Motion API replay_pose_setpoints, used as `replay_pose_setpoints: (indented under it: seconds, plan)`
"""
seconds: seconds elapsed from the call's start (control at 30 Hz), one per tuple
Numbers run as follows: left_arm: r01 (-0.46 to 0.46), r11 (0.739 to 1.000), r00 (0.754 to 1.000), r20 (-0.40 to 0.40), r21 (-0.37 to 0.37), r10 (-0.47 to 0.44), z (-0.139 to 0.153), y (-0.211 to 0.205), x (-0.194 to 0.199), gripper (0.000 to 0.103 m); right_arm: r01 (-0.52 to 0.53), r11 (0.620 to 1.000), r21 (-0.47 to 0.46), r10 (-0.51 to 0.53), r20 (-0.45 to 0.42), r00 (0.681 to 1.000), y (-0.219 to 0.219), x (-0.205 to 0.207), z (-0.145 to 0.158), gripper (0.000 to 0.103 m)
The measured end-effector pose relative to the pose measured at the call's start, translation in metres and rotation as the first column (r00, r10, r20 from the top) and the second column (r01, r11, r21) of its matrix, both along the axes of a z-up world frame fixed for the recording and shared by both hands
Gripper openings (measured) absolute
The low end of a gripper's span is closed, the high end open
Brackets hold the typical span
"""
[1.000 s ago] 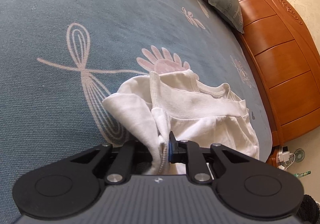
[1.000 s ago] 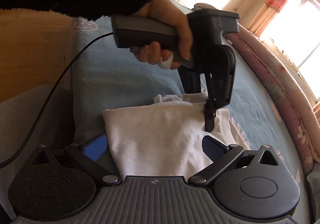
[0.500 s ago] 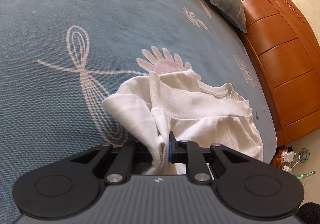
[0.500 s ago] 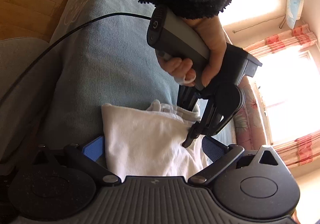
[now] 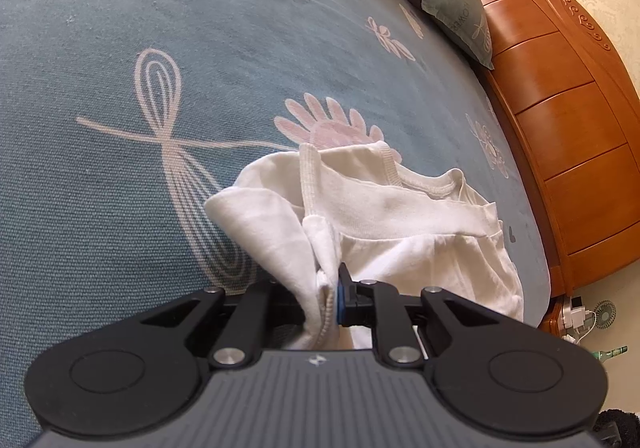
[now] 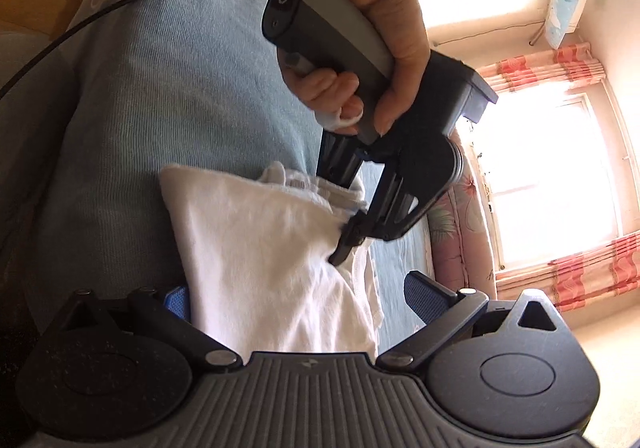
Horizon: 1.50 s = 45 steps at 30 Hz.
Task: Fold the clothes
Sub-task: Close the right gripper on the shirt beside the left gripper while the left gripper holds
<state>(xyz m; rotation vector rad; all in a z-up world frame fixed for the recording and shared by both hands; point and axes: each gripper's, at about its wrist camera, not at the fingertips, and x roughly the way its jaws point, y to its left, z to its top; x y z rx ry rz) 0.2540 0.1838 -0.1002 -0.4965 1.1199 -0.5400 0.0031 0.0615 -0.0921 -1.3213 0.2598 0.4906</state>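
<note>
A white garment point(image 5: 400, 208) lies crumpled on the blue bedspread point(image 5: 160, 28), its ribbed neckline facing away. My left gripper point(image 5: 330, 292) is shut on a bunched fold at the garment's near edge. In the right wrist view a hand point(image 6: 380, 60) holds that left gripper point(image 6: 340, 248), which pinches the cloth's far side. My right gripper point(image 6: 300, 298) stands open low over the garment point(image 6: 260, 248). The cloth lies between its blue pads point(image 6: 428, 296), and the right pad is clear of it.
A wooden bed end point(image 5: 560, 128) borders the bed on the right, with pillows point(image 5: 452, 8) stacked against it. A small fan point(image 5: 604, 314) and a green bottle point(image 5: 608, 352) sit on the floor beyond. A black cable point(image 6: 120, 4) crosses the bedspread.
The right wrist view has rolled and sunk closer to the garment, which now fills more of the gap between its open fingers. The left gripper keeps its hold in place.
</note>
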Motion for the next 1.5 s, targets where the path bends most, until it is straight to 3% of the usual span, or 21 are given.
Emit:
replay_pose_setpoints:
  seconds: [0.43,0.6,0.77,0.87,0.93,1.03,1.1,1.17,1.23,1.5]
  plan:
    - [-0.028,1.0,1.0,-0.002,-0.003,0.028,-0.001,0.0,-0.002,0.016,0.036,0.999,0.023,-0.038,0.058,0.998,-0.002,-0.01,-0.006,0.103]
    - [-0.035,0.999,0.999,0.001,0.008,0.035,0.001,-0.002,-0.004,0.016,0.075,0.995,0.07,-0.073,-0.028,0.997,0.013,0.012,0.005,0.103]
    - [-0.035,0.999,0.999,0.001,0.005,0.035,0.0,-0.001,-0.005,0.016,0.114,0.989,0.089,-0.114,-0.005,0.993,0.005,0.002,0.001,0.103]
    - [-0.034,0.999,0.999,0.003,0.016,0.034,0.001,-0.003,-0.005,0.016,0.13,0.987,0.098,-0.123,-0.07,0.99,0.004,0.012,0.01,0.102]
    - [-0.032,0.999,0.999,0.005,0.022,0.032,0.002,-0.003,-0.004,0.016,0.116,0.989,0.091,-0.111,-0.058,0.992,0.003,0.008,0.007,0.1]
    - [-0.035,0.999,0.999,0.002,0.016,0.035,0.001,-0.003,-0.004,0.016,0.068,0.996,0.051,-0.066,-0.046,0.997,0.006,-0.01,-0.003,0.074]
    - [-0.04,0.999,0.999,0.003,0.016,0.04,0.001,-0.003,-0.004,0.016,0.059,0.997,0.051,-0.053,-0.101,0.993,0.007,-0.016,-0.007,0.033]
    - [-0.045,0.999,0.999,0.006,0.018,0.045,0.002,-0.003,-0.005,0.016,0.051,0.998,0.046,-0.042,-0.18,0.983,0.01,-0.016,-0.011,0.01]
    - [-0.052,0.999,0.999,0.007,0.015,0.052,0.001,-0.003,-0.006,0.016,0.047,0.998,0.032,-0.042,-0.15,0.988,0.012,-0.019,-0.015,0.01]
    - [-0.06,0.997,0.998,0.013,0.039,0.06,0.004,-0.006,-0.006,0.016,0.078,0.992,0.102,-0.055,-0.215,0.975,0.007,-0.009,-0.005,0.009]
